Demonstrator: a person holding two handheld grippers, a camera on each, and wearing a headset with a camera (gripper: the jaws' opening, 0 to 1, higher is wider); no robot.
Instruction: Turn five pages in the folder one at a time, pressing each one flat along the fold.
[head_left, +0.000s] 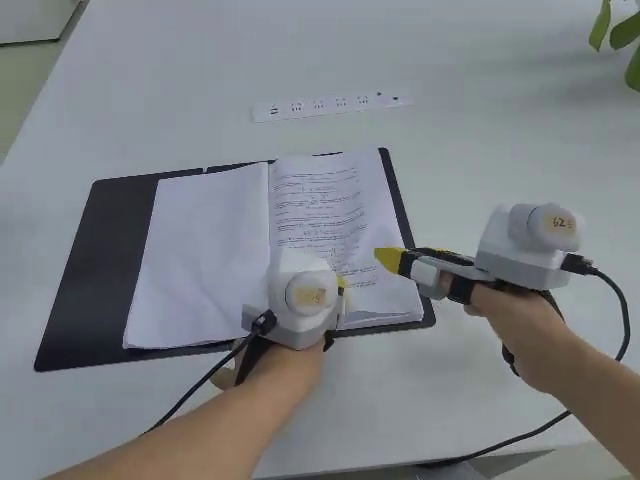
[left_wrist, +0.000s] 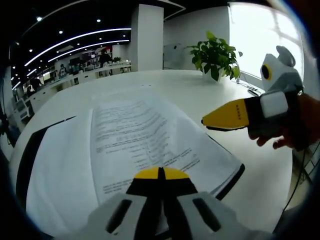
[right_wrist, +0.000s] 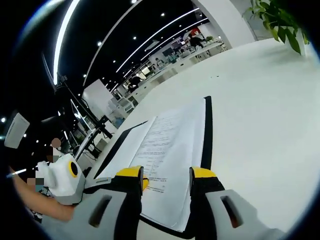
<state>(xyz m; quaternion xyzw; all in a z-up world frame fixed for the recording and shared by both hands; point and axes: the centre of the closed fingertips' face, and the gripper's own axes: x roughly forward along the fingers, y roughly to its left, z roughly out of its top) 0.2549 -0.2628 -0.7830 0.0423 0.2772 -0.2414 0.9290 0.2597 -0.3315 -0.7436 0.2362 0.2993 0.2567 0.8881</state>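
A black folder lies open on the white table, with a blank white page on the left and a printed page on the right. My left gripper is shut, its tips low over the bottom of the printed page. My right gripper comes in from the right and is open, its jaws standing either side of the printed page's lower right edge. Nothing is held between them. Whether either gripper touches the paper is not clear.
A white power strip lies beyond the folder. Green plant leaves hang over the far right corner. Black cables trail from both grippers toward the table's near edge. Bare table surrounds the folder.
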